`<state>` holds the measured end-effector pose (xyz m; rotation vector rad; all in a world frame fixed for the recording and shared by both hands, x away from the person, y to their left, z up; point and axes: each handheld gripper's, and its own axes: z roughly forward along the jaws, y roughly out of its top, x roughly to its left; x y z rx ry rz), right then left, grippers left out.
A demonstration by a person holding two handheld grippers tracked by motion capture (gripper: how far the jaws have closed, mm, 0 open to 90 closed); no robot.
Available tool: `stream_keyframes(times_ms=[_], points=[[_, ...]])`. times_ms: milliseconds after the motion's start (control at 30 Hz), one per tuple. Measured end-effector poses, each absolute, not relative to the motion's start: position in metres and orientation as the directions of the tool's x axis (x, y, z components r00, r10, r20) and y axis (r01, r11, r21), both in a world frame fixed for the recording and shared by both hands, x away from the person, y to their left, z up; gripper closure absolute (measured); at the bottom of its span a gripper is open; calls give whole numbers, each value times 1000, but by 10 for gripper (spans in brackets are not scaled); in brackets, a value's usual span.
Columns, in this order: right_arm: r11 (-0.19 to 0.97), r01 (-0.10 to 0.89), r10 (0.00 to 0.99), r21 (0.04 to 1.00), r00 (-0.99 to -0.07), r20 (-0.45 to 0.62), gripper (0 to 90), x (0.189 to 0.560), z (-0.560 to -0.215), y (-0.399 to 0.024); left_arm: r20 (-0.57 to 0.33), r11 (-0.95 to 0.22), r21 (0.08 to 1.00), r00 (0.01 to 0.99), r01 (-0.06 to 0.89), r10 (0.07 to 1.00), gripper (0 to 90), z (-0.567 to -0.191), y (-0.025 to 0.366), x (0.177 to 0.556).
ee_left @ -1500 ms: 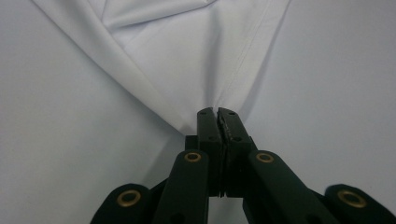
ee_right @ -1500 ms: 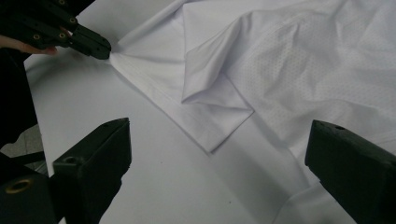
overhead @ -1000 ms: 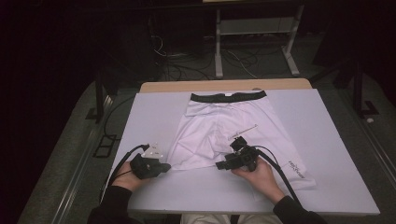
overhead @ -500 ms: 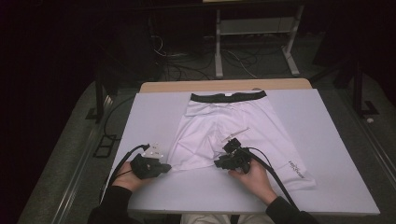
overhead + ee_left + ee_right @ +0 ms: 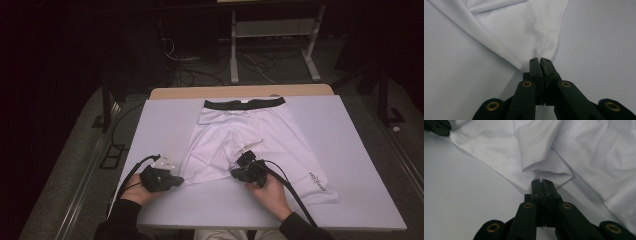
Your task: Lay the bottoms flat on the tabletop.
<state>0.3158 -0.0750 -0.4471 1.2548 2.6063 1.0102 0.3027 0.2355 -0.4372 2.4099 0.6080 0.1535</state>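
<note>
White shorts (image 5: 240,145) with a black waistband (image 5: 244,103) lie flat at the middle of the white counter (image 5: 350,150), waistband at 12 o'clock; the small print on the leg at 4 o'clock is too small to read, and the hem fabric disappears between the jaws in both gripper views. The left gripper (image 5: 540,60) is pressed together, pinching the smooth, stitched hem corner of the leg at 7 o'clock. The right gripper (image 5: 541,182), whose jaws have just been closing, pinches the folded hem at 6 o'clock, beside finely perforated mesh fabric (image 5: 599,152).
</note>
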Motion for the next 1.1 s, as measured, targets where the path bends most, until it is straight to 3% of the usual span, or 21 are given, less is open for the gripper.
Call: stream_keyframes(times_ms=[100,533,767,1100], points=[[399,697,698,596,-653,296,885,315,-449,-82,-40,-694,612,891,380,453,883,-436,237,302],[340,749,595,568,-639,487,886,279,-451,-87,-36,-710,624,919,327,392,884,-430,262,301],[383,726,559,571,-675,483,886,258,-446,-69,-7,-737,615,937,280,350,884,-423,276,296],[413,699,530,585,-706,470,886,236,-430,-78,42,-783,584,956,213,291,884,-419,260,281]])
